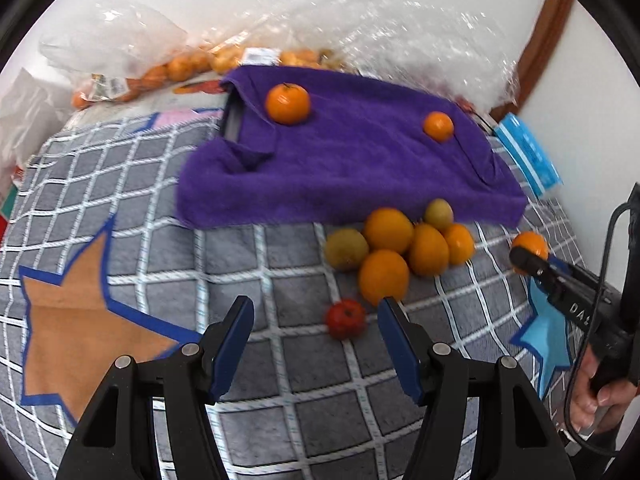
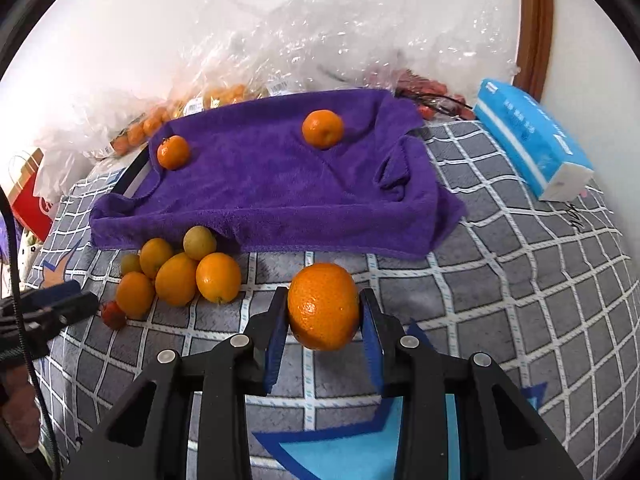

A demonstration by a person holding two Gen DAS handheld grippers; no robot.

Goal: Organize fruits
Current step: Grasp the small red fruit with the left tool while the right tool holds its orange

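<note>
My right gripper [image 2: 323, 294] is shut on a large orange [image 2: 323, 306], both blue pads pressing its sides just above the checked cloth. A purple towel [image 2: 272, 184] lies beyond it with two mandarins [image 2: 173, 152] [image 2: 322, 128] on top. A pile of oranges and greenish fruits [image 2: 176, 278] sits at the towel's front edge, left of the held orange. In the left wrist view my left gripper [image 1: 315, 308] stands open and holds nothing. A small red fruit [image 1: 346, 322] lies on the cloth just past its fingertips, in front of the pile [image 1: 388, 230]. The right gripper [image 1: 524, 258] shows at the right edge.
Clear plastic bags with more oranges [image 1: 180, 68] are heaped along the white wall behind the towel. A blue tissue pack [image 2: 532, 144] lies at the right, a red paper bag [image 2: 28, 196] at the far left. The grey checked cloth [image 1: 120, 184] bears star patches.
</note>
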